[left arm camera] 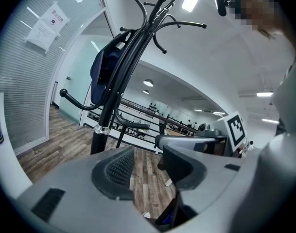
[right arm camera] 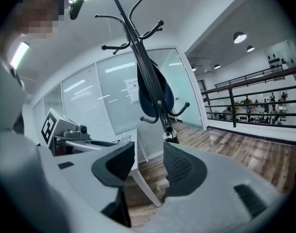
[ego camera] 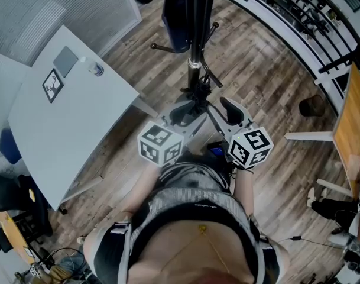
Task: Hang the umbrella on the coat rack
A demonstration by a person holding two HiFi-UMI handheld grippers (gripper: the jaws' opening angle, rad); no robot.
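The black coat rack (ego camera: 194, 40) stands straight ahead of me on the wood floor, its pole (left arm camera: 106, 110) rising to curved hooks (right arm camera: 133, 21). A dark blue folded umbrella (left arm camera: 104, 69) hangs against the pole below the hooks, and shows in the right gripper view too, umbrella (right arm camera: 155, 93). My left gripper (ego camera: 182, 112) and right gripper (ego camera: 232, 112) are side by side just short of the rack's base. Both are open with nothing between their pads, as the left gripper (left arm camera: 148, 161) and right gripper (right arm camera: 148, 161) views show.
A white table (ego camera: 67, 123) with a marker card and a small bottle (ego camera: 96, 69) stands to the left. A black railing (ego camera: 286, 16) curves along the upper right. At the right are a wooden board (ego camera: 351, 129) and a dark round stool (ego camera: 313, 105).
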